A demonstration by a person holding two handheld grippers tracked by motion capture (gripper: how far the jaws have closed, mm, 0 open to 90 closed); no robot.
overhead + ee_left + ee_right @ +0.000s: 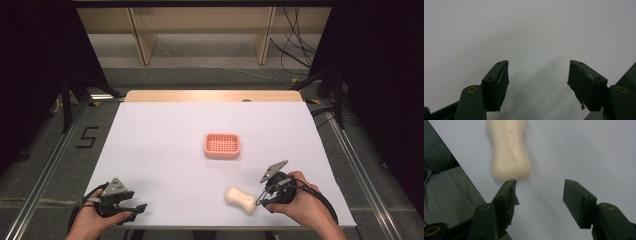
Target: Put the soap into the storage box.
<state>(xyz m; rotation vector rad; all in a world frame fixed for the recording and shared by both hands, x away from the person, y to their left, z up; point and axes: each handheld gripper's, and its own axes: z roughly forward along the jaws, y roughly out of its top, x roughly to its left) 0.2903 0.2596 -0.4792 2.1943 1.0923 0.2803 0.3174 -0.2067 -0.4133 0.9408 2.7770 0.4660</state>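
A cream-coloured bar of soap [240, 199] lies flat on the white desk [165, 150], near the front edge toward five o'clock from the desk's middle. It is waisted, narrower in the centre and rounded at both ends, and a brand name is pressed into its upper face. In the high view its long axis runs from ten o'clock to four o'clock. In the right gripper view the bar [509, 150] stretches toward twelve o'clock, its near end just above the left jaw's tip.
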